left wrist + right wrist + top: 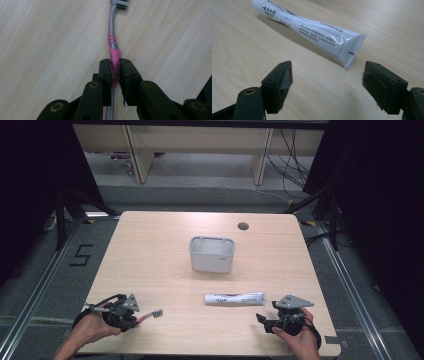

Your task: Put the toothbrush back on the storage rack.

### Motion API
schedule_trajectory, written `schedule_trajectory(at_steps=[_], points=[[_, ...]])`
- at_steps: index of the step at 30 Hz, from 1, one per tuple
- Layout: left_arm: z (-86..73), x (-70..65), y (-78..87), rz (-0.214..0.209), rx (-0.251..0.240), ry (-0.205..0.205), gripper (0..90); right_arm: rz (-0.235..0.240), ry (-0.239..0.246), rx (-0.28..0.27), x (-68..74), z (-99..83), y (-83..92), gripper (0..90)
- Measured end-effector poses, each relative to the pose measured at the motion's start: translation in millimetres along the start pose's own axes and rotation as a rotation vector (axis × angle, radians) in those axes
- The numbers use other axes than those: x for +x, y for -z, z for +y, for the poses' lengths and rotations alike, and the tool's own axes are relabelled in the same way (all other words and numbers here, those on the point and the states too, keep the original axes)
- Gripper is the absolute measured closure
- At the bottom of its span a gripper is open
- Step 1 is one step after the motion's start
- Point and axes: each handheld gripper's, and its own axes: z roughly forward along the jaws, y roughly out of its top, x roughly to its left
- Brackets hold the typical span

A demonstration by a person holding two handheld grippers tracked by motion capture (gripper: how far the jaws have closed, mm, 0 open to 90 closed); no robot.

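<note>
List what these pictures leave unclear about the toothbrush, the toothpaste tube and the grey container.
- Toothbrush: in the left gripper view its bristle head is cut off by the top edge, and the handle's rear end is hidden under the left gripper.
- Toothpaste tube: in the right gripper view its cap end runs past the top edge; the print is too small to read.
- Grey container: in the high view its walls hide the bottom.
</note>
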Motion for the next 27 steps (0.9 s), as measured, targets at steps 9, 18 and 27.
schedule_trajectory(at_steps=[9,18,27], points=[[10.2,2.3,-1.3,-0.029,0.082,0.007,80.9,0.002,-0.008,-0.001,1.4,-0.3,-0.5,24.9],[17.4,3.2,-2.3,-0.033,0.136,0.032,81.4,0.01,-0.004,0.004,1.4,-0.2,-0.5,25.0],[21.6,1.0,-3.3,-0.021,0.163,0.038,82.1,-0.005,0.013,-0.003,-0.6,-0.2,0.2,25.1]])
